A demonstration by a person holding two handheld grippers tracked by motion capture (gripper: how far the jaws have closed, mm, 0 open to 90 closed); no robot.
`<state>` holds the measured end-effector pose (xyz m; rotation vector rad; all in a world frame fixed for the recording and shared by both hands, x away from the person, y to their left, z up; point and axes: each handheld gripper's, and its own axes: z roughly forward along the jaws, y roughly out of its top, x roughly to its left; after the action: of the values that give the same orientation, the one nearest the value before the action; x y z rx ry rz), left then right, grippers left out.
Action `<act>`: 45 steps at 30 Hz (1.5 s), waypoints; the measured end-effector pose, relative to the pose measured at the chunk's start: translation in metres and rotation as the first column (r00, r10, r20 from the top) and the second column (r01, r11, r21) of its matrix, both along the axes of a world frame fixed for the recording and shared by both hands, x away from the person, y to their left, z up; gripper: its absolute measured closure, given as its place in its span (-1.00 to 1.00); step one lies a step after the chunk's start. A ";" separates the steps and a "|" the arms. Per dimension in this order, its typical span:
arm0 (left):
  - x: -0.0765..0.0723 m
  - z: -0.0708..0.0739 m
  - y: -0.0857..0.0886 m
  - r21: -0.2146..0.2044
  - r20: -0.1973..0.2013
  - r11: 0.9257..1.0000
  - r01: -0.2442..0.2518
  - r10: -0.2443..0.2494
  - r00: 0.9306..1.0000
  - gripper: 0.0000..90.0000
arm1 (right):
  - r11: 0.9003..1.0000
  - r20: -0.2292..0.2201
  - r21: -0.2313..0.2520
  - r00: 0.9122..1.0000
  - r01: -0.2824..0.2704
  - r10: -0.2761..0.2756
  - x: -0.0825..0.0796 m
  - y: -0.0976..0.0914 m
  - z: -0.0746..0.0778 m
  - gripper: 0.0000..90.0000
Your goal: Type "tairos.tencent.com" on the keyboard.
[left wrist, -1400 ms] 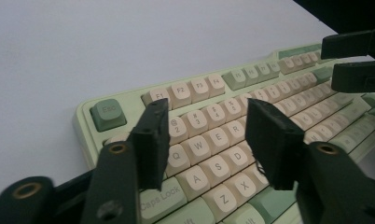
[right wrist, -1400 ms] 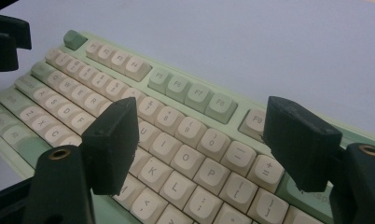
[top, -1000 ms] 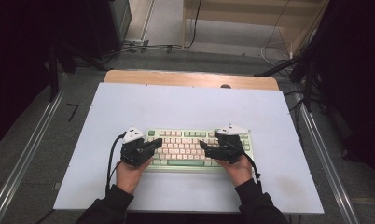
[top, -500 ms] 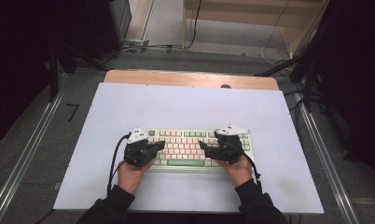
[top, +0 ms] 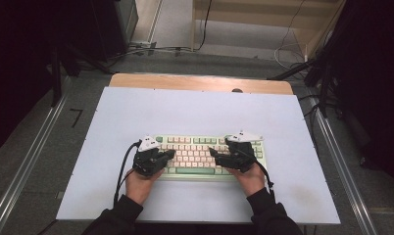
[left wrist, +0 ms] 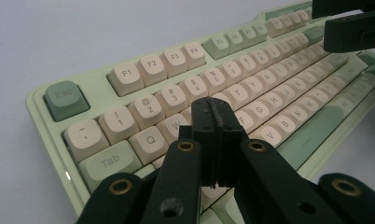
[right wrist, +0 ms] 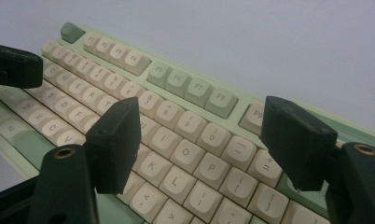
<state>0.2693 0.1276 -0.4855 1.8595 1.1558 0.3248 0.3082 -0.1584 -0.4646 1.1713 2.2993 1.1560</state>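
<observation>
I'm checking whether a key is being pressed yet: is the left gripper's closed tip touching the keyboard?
Cannot tell. In the left gripper view the shut left gripper hangs over the keyboard near W and E, hiding any contact beneath it.

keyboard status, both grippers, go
Left gripper shut, empty, tips over the W-E keys. Right gripper open, jaws straddling the O-P keys, nothing held. Keyboard flat on the table. Nothing in the way.

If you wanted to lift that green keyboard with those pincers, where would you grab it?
Probably by the short ends of the keyboard, one gripper coming in level from each side. It lies flat and long on the table, and its raised green rim gives the jaws a firm edge; the keys would just press down.
</observation>
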 end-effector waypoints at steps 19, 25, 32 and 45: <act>0.002 -0.005 -0.004 0.029 -0.016 1.000 -0.005 0.005 1.000 1.00 | 1.000 -0.002 0.005 1.000 0.003 -0.003 -0.001 0.001 0.000 -0.39; 0.002 -0.005 -0.005 0.033 -0.021 0.999 -0.004 0.004 1.000 1.00 | 1.000 -0.002 0.004 1.000 0.004 -0.004 -0.001 0.000 0.001 -0.39; 0.003 -0.006 -0.006 0.039 -0.032 0.999 0.003 -0.002 0.999 1.00 | 1.000 0.001 0.002 1.000 0.002 -0.002 -0.001 0.001 0.000 -0.39; 0.003 -0.005 -0.005 0.034 -0.041 0.999 0.005 -0.004 0.999 1.00 | 1.000 0.000 0.004 1.000 0.001 -0.001 -0.001 0.001 0.001 -0.39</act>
<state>0.2721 0.1222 -0.4908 1.9064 1.1800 0.3071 0.3067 -0.1575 -0.4638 1.1739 2.2976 1.1603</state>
